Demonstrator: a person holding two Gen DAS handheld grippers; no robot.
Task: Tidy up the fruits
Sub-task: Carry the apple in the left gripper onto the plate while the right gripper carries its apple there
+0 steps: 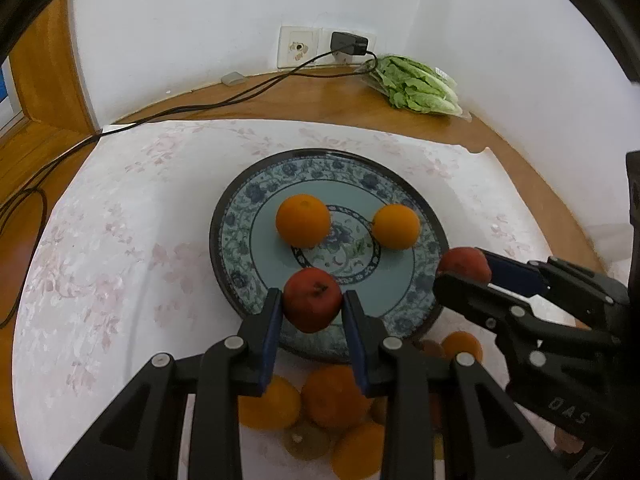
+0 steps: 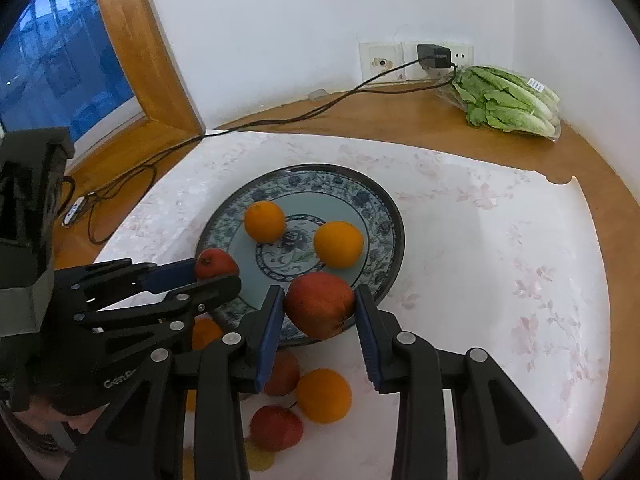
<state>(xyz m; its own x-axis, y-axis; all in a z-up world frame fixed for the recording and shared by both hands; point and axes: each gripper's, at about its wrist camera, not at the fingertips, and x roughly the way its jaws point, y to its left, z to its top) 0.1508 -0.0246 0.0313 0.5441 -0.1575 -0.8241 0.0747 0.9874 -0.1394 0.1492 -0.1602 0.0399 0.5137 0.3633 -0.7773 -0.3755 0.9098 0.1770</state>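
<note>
Both grippers, left and right, clamp 1 round red apple each above our blue floral ceramic plate's near rim; releasing here, we risk apples rolling off.

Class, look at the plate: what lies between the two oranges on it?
Nothing: only the bare painted centre of the plate separates the left orange and right orange, in both wrist views.

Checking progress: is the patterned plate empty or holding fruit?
Holding fruit: two oranges lie on the plate; both grippers' apples hang above it.
</note>
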